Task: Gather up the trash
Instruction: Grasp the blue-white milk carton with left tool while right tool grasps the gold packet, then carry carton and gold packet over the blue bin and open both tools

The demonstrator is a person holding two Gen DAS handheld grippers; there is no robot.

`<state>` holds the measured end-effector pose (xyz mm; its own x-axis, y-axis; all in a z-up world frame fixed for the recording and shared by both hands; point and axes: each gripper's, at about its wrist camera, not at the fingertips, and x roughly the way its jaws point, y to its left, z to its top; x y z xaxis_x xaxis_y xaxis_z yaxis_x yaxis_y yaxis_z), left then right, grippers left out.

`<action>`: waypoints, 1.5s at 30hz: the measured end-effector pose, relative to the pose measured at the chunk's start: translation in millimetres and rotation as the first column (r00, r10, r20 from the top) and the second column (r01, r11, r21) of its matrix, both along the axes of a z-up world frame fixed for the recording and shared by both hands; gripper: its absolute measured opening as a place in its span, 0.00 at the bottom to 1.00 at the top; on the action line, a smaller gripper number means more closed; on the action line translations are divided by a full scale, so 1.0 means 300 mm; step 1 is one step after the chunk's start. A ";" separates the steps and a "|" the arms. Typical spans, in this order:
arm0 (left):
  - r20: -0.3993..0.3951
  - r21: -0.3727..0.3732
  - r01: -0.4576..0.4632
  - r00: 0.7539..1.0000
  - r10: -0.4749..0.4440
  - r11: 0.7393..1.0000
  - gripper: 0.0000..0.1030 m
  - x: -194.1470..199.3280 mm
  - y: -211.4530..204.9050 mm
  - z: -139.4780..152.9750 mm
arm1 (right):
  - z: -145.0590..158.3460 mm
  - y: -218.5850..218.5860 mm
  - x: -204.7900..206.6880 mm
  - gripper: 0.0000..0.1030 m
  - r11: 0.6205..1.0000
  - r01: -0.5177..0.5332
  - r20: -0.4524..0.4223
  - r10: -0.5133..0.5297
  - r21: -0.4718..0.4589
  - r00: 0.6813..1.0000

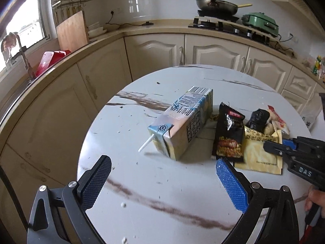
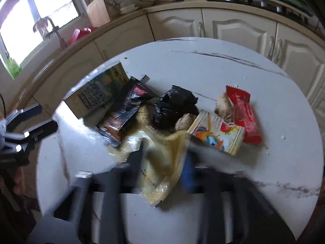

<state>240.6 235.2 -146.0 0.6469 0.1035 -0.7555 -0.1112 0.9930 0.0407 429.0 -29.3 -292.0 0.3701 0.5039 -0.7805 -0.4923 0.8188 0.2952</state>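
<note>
Table: we work over a round white tabletop with brown marble veins, set in front of cream kitchen cabinets.
Trash heap: the litter lies together on the right half of the table as the left wrist view shows it.
Carton: a pale blue and beige drink carton with a white straw lies on its side at the heap's left edge.
Black packet: a black foil snack packet with a red label leans against the carton's right side.
Yellow wrapper: a crumpled pale yellow plastic wrapper lies nearest us, overlapped by the black packet.
Other litter: a scrunched black plastic bag, a red foil wrapper and a white wrapper with a colourful print sit behind it.
Left gripper: our jaws stand wide apart, short of the carton, nothing between them.
Right gripper: our jaws are narrow and pinch the yellow wrapper; this view is blurred.
</note>
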 end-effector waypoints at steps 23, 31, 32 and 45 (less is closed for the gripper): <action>-0.017 0.005 0.092 0.996 -0.092 0.996 0.34 0.384 -0.017 -0.145 | 0.093 -0.162 -0.109 0.14 0.997 0.053 0.149 -0.060 0.049 0.987; 0.008 -0.051 0.072 0.997 -0.072 0.996 0.33 0.299 -0.044 -0.108 | 0.132 -0.173 -0.153 0.14 0.997 0.039 0.171 -0.051 0.071 0.984; 0.021 -0.056 0.073 0.997 -0.072 0.996 0.33 0.273 -0.055 -0.095 | 0.143 -0.181 -0.160 0.14 0.996 0.041 0.178 -0.054 0.073 0.982; 0.148 -0.097 0.175 0.976 -0.159 0.980 0.33 -0.028 -0.347 0.085 | 0.279 -0.378 -0.295 0.14 0.986 0.086 0.230 -0.118 0.145 0.966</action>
